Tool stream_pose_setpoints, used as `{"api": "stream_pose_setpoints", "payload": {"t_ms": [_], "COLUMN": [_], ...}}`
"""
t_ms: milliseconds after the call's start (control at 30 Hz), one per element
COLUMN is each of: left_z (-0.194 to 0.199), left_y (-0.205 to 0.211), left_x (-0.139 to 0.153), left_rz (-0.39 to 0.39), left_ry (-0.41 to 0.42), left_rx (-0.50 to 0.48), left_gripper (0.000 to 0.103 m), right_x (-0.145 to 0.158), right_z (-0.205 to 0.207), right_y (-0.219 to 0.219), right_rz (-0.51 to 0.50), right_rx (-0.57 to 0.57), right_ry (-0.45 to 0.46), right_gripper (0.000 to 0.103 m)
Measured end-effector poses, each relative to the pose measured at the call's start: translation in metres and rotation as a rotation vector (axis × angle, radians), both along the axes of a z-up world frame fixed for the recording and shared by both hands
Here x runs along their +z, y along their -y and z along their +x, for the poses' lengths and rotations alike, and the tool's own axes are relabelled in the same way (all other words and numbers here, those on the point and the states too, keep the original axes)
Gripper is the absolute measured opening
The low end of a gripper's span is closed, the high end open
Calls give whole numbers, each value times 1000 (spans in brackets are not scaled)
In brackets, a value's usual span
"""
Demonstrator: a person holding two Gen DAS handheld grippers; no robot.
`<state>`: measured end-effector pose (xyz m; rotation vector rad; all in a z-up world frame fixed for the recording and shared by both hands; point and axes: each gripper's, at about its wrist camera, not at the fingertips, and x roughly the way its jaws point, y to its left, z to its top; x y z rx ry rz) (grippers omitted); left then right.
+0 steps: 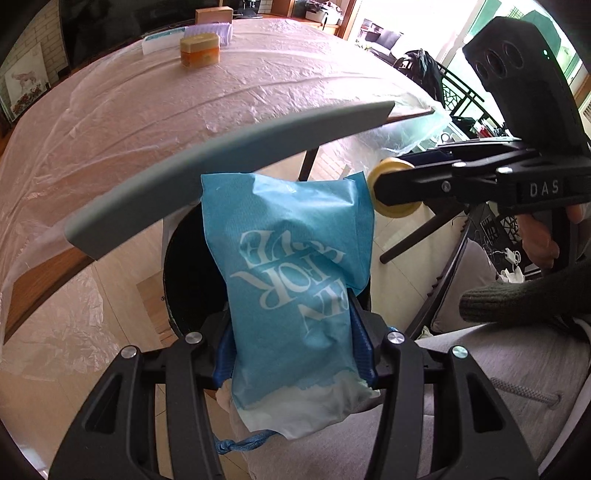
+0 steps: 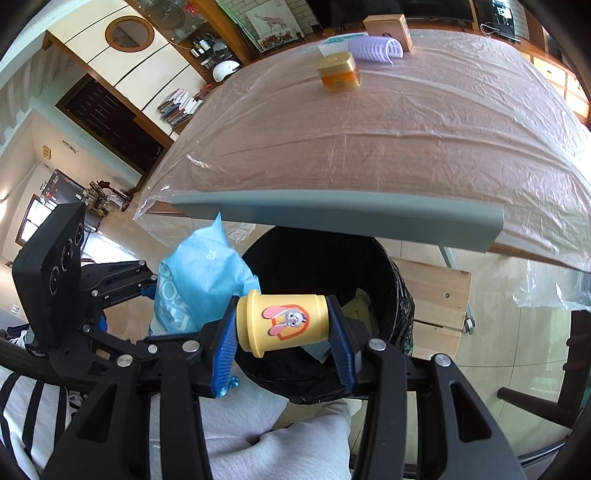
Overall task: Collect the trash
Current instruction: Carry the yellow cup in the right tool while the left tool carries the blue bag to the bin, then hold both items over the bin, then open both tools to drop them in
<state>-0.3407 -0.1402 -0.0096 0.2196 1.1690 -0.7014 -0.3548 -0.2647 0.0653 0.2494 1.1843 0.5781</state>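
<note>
— Left gripper (image 1: 295, 332) first: what's it doing?

— Clamped on a blue paper bag (image 1: 295, 258) with white lettering, pinched between the blue pads; the bag fills the centre of the left wrist view, its whitish torn end hanging at the bottom.

— And the right gripper (image 2: 282, 325)?

— Closed around a small yellow cup (image 2: 282, 323) lying sideways between its fingers, a cartoon rabbit printed on the side. In the left wrist view the same cup shows at centre right, just beside the bag's upper corner.

— Where's the bin?

— A round trash bin (image 2: 399, 295) lined with a black bag sits in the middle of the right wrist view, under the grey edge of the table (image 2: 369, 147). The cup hangs over its near rim; the blue bag is at the bin's left rim. Inside, some pale scraps show, too dim to name.

— Anything on the table?

— Plastic sheeting covers it. Toward the top of the frame stand an orange jar (image 2: 338, 72) with a gold lid, a lilac ribbed roller (image 2: 375, 50) and a cardboard box (image 2: 388, 26) — close together, well apart from the bin.
</note>
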Motion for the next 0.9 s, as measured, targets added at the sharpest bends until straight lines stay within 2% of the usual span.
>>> {"api": "stream_pose_setpoints", "payload": {"t_ms": [267, 500, 900], "left_z": [8, 19, 24], "left_y": [0, 0, 0], "left_x": [-24, -39, -54], "left_rz": [5, 26, 64], "left_ry": [-76, -96, -110], "left_rx": [36, 73, 68], "left_gripper": [52, 52, 52], "right_x": [-16, -28, -37], "right_z": [5, 9, 12], "right_y": [-3, -13, -27], "right_rz": [-10, -37, -71], "right_rx": [-18, -1, 33], "right_ry": [-34, -41, -45], "right_gripper": [44, 44, 44]}}
